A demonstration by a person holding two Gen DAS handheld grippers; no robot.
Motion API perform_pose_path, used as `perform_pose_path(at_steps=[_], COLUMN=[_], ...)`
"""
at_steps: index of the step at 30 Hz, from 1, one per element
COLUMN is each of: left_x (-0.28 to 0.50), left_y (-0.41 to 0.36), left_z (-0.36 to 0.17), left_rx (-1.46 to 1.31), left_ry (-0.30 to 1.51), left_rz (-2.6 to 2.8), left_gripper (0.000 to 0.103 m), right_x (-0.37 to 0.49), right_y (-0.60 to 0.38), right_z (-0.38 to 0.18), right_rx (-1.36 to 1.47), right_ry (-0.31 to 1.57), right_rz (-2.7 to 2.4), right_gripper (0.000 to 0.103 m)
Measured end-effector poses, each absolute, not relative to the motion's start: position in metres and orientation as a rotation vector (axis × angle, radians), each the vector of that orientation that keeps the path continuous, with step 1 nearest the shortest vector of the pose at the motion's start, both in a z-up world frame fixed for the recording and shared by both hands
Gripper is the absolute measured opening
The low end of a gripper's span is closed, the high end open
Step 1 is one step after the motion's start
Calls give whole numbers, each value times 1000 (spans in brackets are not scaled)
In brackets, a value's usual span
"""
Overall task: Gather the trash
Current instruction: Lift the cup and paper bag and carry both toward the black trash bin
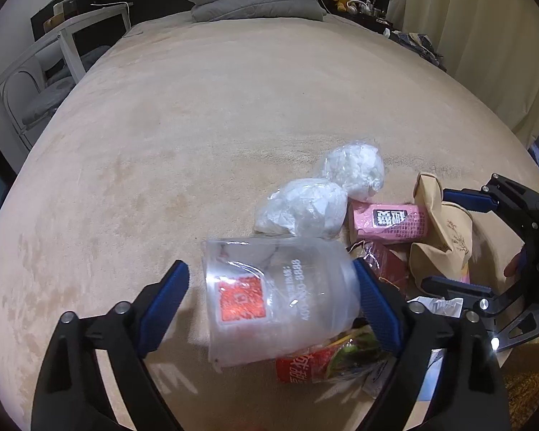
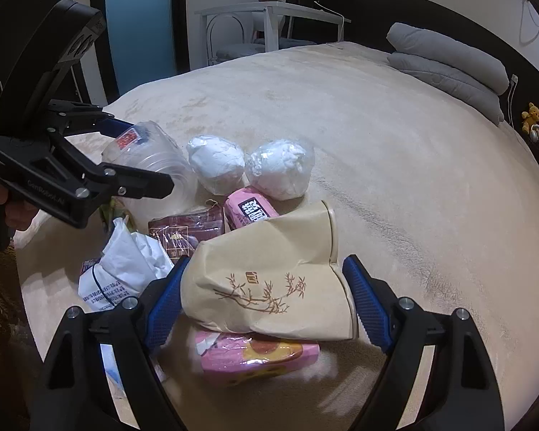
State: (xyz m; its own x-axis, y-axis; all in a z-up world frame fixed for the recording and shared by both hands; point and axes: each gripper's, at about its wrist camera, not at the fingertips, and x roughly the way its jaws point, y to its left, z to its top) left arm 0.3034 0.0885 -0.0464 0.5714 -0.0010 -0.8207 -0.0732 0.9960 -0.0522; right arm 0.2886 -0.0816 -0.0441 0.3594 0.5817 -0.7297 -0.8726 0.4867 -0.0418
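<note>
While both grippers sit over the trash pile on the bed [image 1: 161,125], the left gripper [image 1: 273,298] straddles a clear plastic tub [image 1: 280,298], one pad touching: light, slick, squashy, best pinched mid-wall. To its right, the right gripper [image 2: 266,301] brackets a crumpled paper cup [image 2: 269,280], soft, barely touching.

Left gripper [image 1: 271,309] pitched steeply downward; its blue-padded fingers [image 1: 169,301] stand apart, the right pad touching the clear plastic cup [image 1: 280,298] between them, the left pad just clear of it; right gripper [image 2: 266,305] likewise pitched down, fingers [image 2: 163,309] apart, astride the crushed paper cup [image 2: 269,280]; whether these pads press cannot be told; a hand [image 2: 9,201] grips the left gripper's handle.
</note>
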Motion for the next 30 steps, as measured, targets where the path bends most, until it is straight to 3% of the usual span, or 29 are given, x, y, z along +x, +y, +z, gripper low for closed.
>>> perform_pose_path(at_steps=[2,18,30], left_x=[302,259,187], left_y=[89,87,80], left_z=[-44,1,27], left_rx=[-77,-111,-171], left_ry=[953,783,658], left_rz=[40,57,37], left_gripper=[70,68,68], right_x=[287,274,213], right_y=[-83,-132,-179], right_z=[-41,11,33], right_rx=[-474,-295,-154], right_ry=[699,633,591], right_rz=[969,823,761], right_gripper=[83,83,83])
